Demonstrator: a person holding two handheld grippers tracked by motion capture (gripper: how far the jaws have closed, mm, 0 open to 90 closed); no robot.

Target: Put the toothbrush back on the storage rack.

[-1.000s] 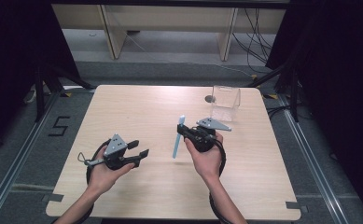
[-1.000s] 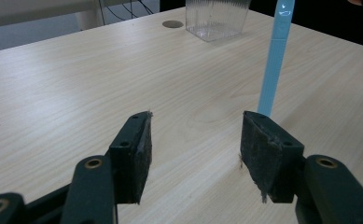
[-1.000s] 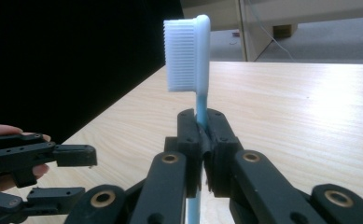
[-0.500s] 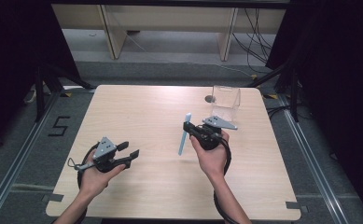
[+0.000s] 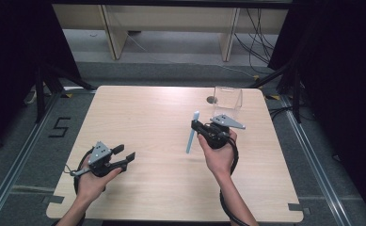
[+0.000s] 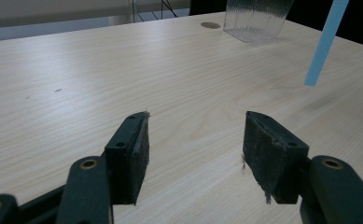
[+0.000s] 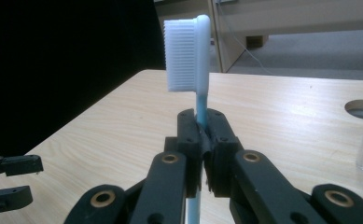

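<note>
Above the table point(image 5: 138, 117), toothbrush point(image 5: 192, 133) clamped in right tool point(image 5: 201, 129), upright, head up

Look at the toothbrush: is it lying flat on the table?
No, the toothbrush stands upright, its light blue handle clamped in the right tool, with the white bristle head up above the table.

toothbrush point(image 7: 188, 56) (upright) in right gripper point(image 7: 202, 140)
</note>
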